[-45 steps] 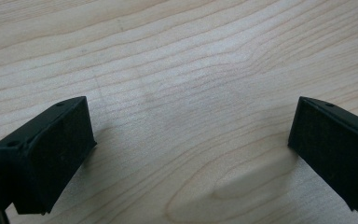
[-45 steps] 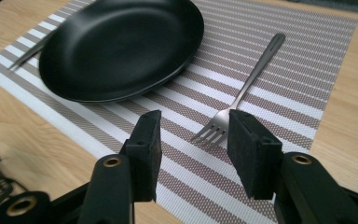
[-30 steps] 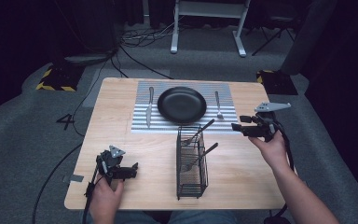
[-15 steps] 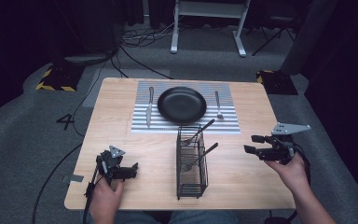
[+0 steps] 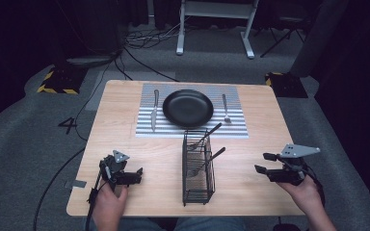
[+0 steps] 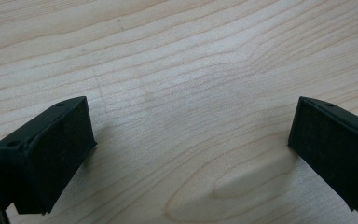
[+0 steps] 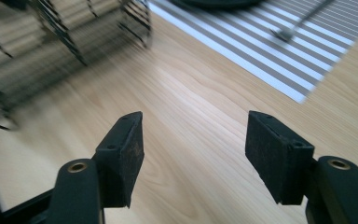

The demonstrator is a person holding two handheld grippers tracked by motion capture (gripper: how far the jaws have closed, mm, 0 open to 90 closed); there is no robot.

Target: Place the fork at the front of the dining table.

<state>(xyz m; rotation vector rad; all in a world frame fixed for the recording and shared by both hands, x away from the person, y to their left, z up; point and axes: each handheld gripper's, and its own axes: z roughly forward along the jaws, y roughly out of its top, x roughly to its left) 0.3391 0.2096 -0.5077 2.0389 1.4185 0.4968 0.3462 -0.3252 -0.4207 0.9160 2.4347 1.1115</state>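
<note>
Wire rack (image 5: 198, 168), two utensils (image 5: 207, 161) inside (leaning)

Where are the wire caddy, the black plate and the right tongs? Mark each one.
wire caddy (image 5: 198, 185): high view, on its front wire wall.
black plate (image 5: 188, 108): high view, on its middle.
right tongs (image 5: 262, 162): high view, midway between their open tips.

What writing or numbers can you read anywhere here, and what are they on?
"4": a dark numeral on the grey carpeted floor, left of the light wooden table.
Nothing else reads as text. The yellow-and-black striped hazard blocks on the floor carry a pattern, not words.
</note>
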